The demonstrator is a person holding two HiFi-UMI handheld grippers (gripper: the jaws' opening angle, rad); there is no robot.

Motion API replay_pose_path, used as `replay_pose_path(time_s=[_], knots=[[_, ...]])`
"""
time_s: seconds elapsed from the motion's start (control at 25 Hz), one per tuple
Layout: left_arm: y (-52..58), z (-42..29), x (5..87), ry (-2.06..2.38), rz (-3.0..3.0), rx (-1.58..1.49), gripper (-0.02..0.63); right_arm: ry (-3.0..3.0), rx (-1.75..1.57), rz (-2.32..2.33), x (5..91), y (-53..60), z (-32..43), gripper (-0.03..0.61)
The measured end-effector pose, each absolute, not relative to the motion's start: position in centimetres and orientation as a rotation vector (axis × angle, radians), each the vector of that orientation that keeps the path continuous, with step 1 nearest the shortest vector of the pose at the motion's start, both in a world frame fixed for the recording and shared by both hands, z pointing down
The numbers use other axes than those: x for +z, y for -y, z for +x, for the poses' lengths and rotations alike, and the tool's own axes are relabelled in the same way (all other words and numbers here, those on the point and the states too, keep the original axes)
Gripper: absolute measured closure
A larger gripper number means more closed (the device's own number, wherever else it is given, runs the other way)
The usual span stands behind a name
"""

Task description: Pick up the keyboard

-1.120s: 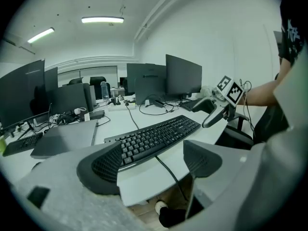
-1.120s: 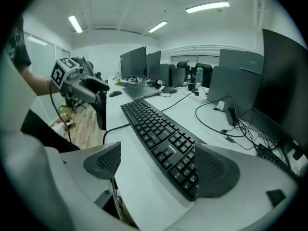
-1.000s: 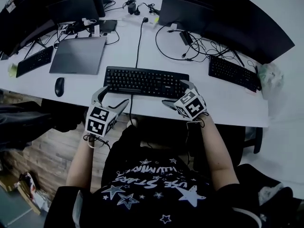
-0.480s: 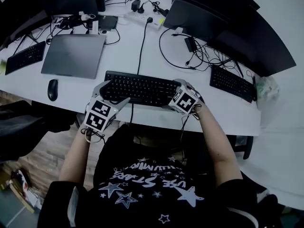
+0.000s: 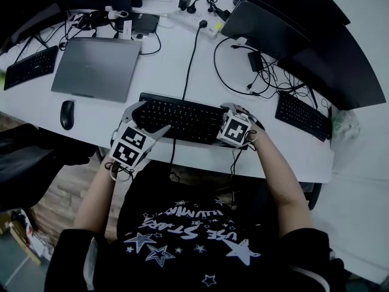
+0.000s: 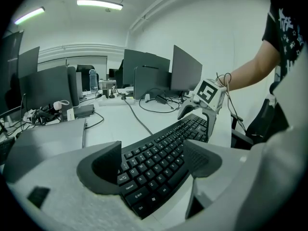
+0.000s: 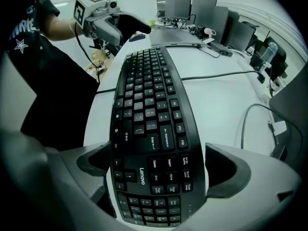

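Tabletop [image 5: 164, 72]: white, crowded with monitors.
Laptop [image 5: 97, 69]: closed, behind the keyboard's left end.
Keyboard [image 5: 182, 117]: flat at the near edge.
Left claw [image 6: 156, 161]: wide, straddling its left end.
Right claw [image 7: 162, 167]: just been opening, wide astride the right end.
Mouse [image 5: 67, 114]: left, apart.

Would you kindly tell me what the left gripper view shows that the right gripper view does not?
Left gripper view only: ceiling lights, and the whole right gripper, whose jaws have just been opening around the keyboard. Right gripper view only: the Lenovo logo and the whole left gripper. Both: the keyboard on the desk between open jaws.
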State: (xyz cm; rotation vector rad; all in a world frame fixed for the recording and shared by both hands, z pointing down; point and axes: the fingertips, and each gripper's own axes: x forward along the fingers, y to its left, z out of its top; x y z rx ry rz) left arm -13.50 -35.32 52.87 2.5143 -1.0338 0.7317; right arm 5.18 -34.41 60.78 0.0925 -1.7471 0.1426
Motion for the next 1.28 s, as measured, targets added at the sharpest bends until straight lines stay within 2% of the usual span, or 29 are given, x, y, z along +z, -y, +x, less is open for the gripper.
replay_pose_path(time_s=[0.28, 0.48, 0.6, 1.28], knots=[[36.8, -13.7, 53.3, 1.000, 2.516, 0.754, 0.218, 1.695, 0.180, -0.009, 61.3, 34.4, 4.5, 0.006], [37.7, -13.2, 53.9, 0.969, 2.531, 0.779, 0.218, 1.563, 0.124, -0.030, 64.7, 36.0, 6.2, 0.003], [38.2, -13.0, 54.1, 0.955, 2.540, 0.799, 0.218, 1.562, 0.205, -0.066, 65.9, 34.7, 6.2, 0.003], [38.1, -9.2, 55.3, 0.784, 2.682, 1.117, 0.218, 1.603, 0.110, 0.057, 61.6, 34.0, 4.9, 0.003]])
